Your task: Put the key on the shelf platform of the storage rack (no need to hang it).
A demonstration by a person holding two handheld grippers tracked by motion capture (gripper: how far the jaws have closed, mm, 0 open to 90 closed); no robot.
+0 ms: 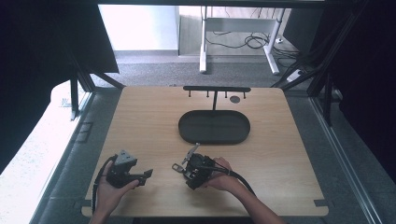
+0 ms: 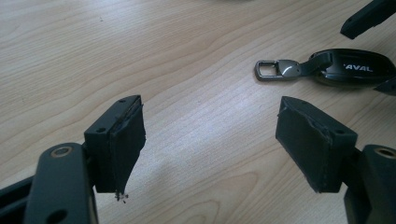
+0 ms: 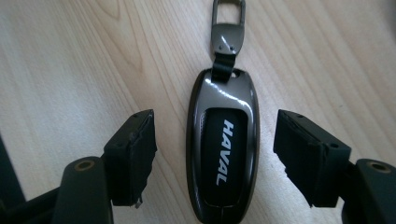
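The Haval car key (image 3: 223,156) lies flat on the wooden table (image 1: 140,116), lengthwise between the spread jaws of the right gripper (image 3: 215,158), untouched. To grasp well, lower squarely and close across its glossy sides. The left gripper (image 2: 210,144) waits nearby, jaws apart, empty.
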